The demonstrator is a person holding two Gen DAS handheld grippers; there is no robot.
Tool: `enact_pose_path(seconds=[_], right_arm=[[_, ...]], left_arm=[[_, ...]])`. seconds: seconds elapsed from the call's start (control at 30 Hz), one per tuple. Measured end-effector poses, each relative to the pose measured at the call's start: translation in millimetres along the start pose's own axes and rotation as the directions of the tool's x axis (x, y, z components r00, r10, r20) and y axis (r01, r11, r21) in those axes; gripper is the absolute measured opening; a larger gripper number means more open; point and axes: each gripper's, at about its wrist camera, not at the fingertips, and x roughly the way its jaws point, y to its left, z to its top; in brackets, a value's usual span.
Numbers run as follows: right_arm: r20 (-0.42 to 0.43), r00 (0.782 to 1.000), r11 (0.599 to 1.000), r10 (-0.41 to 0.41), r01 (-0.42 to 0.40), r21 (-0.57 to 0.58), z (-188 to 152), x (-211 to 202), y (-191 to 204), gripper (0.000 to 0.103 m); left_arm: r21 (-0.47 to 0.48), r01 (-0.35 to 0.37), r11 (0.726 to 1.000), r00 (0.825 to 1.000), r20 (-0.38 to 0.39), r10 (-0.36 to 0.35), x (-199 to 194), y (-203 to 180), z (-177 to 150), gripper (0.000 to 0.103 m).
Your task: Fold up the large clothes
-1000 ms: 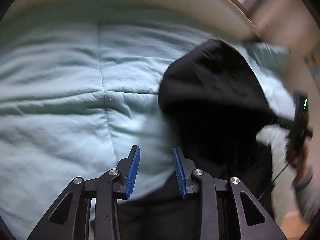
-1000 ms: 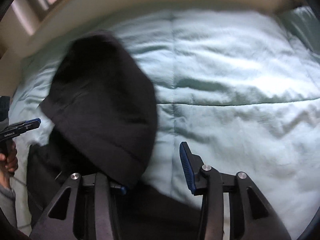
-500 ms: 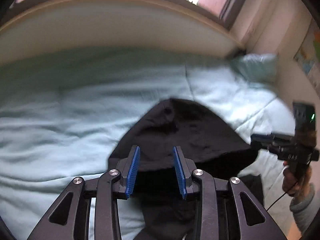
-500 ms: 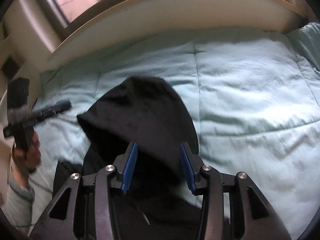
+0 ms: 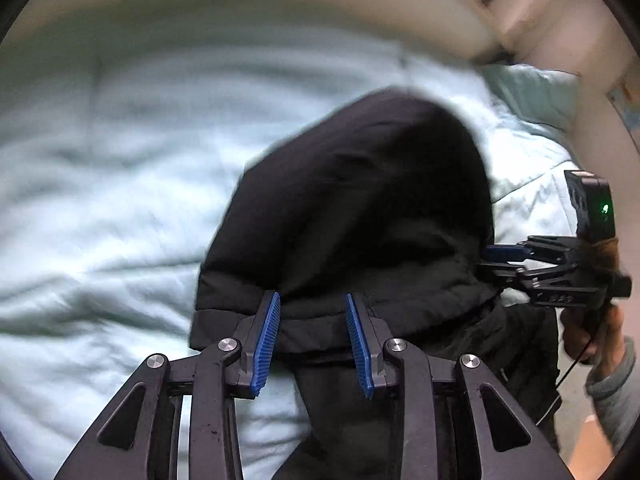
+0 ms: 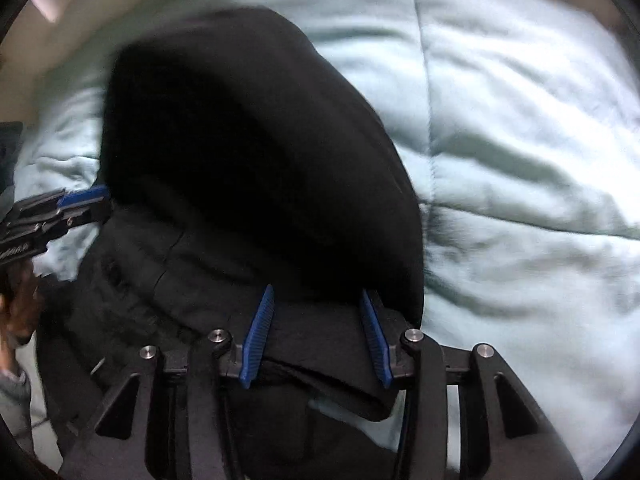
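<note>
A pale mint quilted comforter (image 5: 120, 208) covers the bed and fills most of both views, with a cream headboard (image 5: 248, 12) curving along its far edge. On the comforter lies a black hooded garment (image 5: 360, 208), its rounded hood pointing toward the headboard and the rest of it bunched at the near edge of the bed. The hood's thick hem runs across the near side of the hood, and both tools sit at that hem.

The left gripper (image 5: 313, 344) has its blue-padded jaws standing apart, the hem band lying between them; the pads do not look pressed onto the cloth. The right gripper (image 6: 316, 340) also has its jaws apart, with a folded lip of the black fabric sitting in the gap between the pads.

In the left wrist view the right gripper (image 5: 504, 260) appears side-on at the hood's right edge, its tips touching or just beside the fabric, with the person's hand (image 5: 592, 332) below it. A mint pillow (image 5: 532, 92) lies beyond the hood, near the headboard's right end.
</note>
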Motion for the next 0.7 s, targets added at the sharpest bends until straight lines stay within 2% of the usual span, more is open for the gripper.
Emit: enact_pose_path(seconds=[0.07, 0.13, 0.17, 0.2, 0.27, 0.3, 0.37, 0.43, 0.5, 0.53, 0.6, 0.63, 0.7], right_arm=[[0.065, 0.997, 0.999, 0.039, -0.040, 0.007, 2, -28, -6, 0.046], [0.088, 0.996, 1.000, 0.013, -0.015, 0.017, 8, -38, -13, 0.047], [0.087, 0.996, 1.000, -0.004, 0.002, 0.027, 10, -38, -19, 0.048], [0.076, 0.997, 0.999, -0.015, 0.012, 0.045, 13, -34, -25, 0.048], [0.038, 0.999, 0.995, -0.012, 0.008, 0.095, 23, -15, -39, 0.048], [0.018, 1.000, 0.994, 0.006, -0.007, 0.105, 26, -6, -44, 0.048], [-0.027, 0.999, 0.992, 0.043, -0.040, 0.118, 36, 14, -50, 0.048], [-0.047, 0.994, 0.988, 0.098, -0.092, 0.124, 45, 26, -50, 0.051], [-0.051, 0.997, 0.992, 0.062, -0.056, 0.115, 50, 29, -44, 0.052], [-0.034, 0.999, 0.995, 0.040, -0.036, 0.096, 53, 27, -38, 0.049], [0.015, 1.000, 1.000, -0.022, 0.022, 0.010, 60, 16, -13, 0.023], [0.045, 0.998, 0.998, -0.046, 0.047, -0.034, 62, 8, -4, 0.019], [0.126, 0.991, 0.995, -0.037, 0.048, -0.087, 67, -14, 8, 0.017]], left_arm=[[0.030, -0.005, 1.000, 0.997, 0.079, 0.003, -27, -8, 9, 0.035], [0.020, 0.002, 1.000, 0.990, 0.143, -0.004, -43, -7, 23, 0.037], [0.011, -0.005, 1.000, 0.989, 0.148, 0.003, -44, -3, 29, 0.043], [0.004, -0.025, 1.000, 0.992, 0.123, 0.024, -39, 4, 36, 0.051], [-0.025, -0.077, 0.997, 0.995, 0.060, 0.078, -25, 20, 44, 0.052], [-0.057, -0.087, 0.995, 0.996, 0.003, 0.087, -11, 31, 48, 0.052], [-0.112, -0.033, 0.993, 0.997, -0.073, 0.024, 7, 45, 49, 0.052], [-0.150, 0.045, 0.988, 0.993, -0.102, -0.060, 24, 51, 47, 0.052], [-0.174, 0.073, 0.982, 0.990, -0.110, -0.093, 35, 52, 43, 0.051], [-0.178, 0.086, 0.980, 0.989, -0.102, -0.105, 35, 50, 40, 0.050], [-0.158, 0.101, 0.982, 0.993, -0.045, -0.109, 26, 45, 32, 0.029], [-0.150, 0.103, 0.983, 0.994, -0.026, -0.108, 20, 44, 30, 0.025], [-0.131, 0.116, 0.985, 0.993, 0.037, -0.112, -4, 41, 26, 0.021]])
